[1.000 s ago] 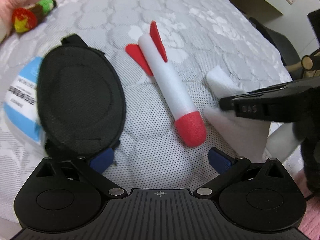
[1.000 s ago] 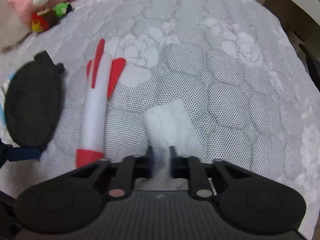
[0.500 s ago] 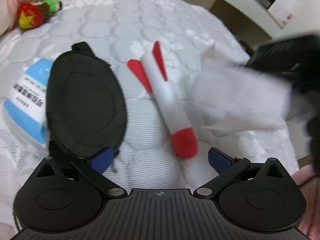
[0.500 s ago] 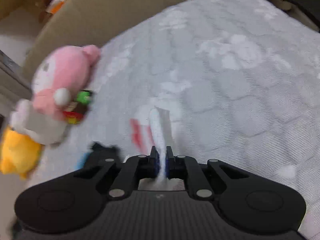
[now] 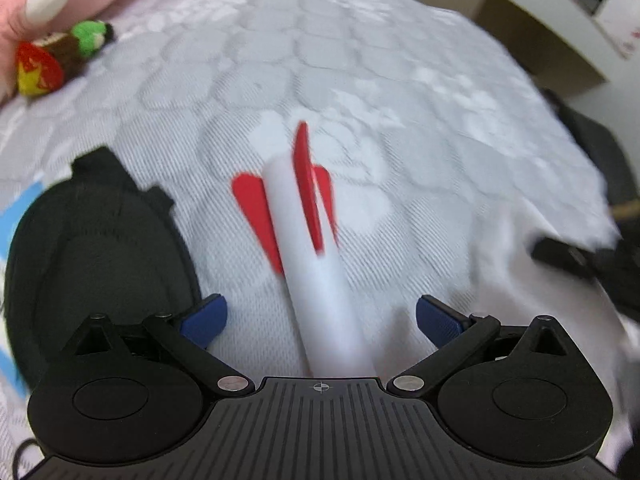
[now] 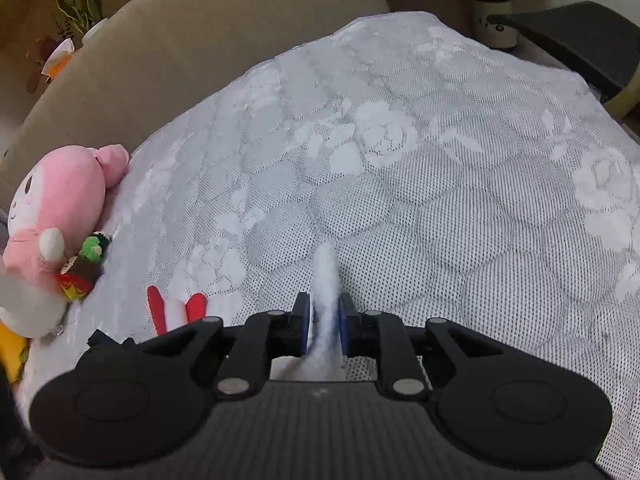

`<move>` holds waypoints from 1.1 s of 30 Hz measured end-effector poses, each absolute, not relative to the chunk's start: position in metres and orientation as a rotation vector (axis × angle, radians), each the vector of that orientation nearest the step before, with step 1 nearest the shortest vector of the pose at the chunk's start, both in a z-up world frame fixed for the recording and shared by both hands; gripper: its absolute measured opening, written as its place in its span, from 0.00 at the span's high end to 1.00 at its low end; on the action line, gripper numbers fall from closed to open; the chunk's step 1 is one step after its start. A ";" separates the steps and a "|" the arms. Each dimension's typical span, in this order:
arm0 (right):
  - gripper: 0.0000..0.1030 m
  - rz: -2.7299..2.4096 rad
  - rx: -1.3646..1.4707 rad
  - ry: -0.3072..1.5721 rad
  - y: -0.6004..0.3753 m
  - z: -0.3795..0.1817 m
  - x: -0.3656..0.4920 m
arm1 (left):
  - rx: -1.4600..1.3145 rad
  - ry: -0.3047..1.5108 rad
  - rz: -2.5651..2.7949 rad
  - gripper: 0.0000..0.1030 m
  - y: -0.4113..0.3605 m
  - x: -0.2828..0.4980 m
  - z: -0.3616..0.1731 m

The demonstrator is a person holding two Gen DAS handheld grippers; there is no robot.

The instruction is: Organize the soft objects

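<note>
Lifted clear of the quilted mattress (image 6: 460,184) since a second ago: white fabric piece (image 6: 326,280), now hanging edge-on, pinched between the nearly closed jaws of the right gripper (image 6: 324,316). Moved in over the foam rocket (image 5: 320,280) in the same interval: left gripper (image 5: 320,316), jaws spread wide, blue pads (image 5: 204,316) either side of the white body and touching nothing. Lies lengthwise along the left gripper's line of sight, red fins at the far end, nose hidden beneath the gripper body; sits straight ahead between the open fingers, so likely needs only a squeeze across the short axis. Far closer to the left gripper than to the occupied right one. Rests just left of the rocket: black padded eye mask (image 5: 96,248) over a blue-and-white packet (image 5: 20,208), print too blurred to read. Waits at the mattress's far left edge: pink plush toy (image 6: 60,208). No legible brand or writing anywhere.
</note>
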State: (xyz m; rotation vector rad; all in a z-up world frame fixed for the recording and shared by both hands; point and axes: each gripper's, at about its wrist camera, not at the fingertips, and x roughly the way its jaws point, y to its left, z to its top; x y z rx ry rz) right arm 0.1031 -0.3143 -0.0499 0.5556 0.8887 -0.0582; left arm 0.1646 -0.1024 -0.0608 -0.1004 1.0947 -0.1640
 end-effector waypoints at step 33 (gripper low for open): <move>0.47 0.228 0.382 1.129 -0.255 -0.046 0.103 | 0.188 1.007 -0.481 0.15 -0.086 0.099 -0.029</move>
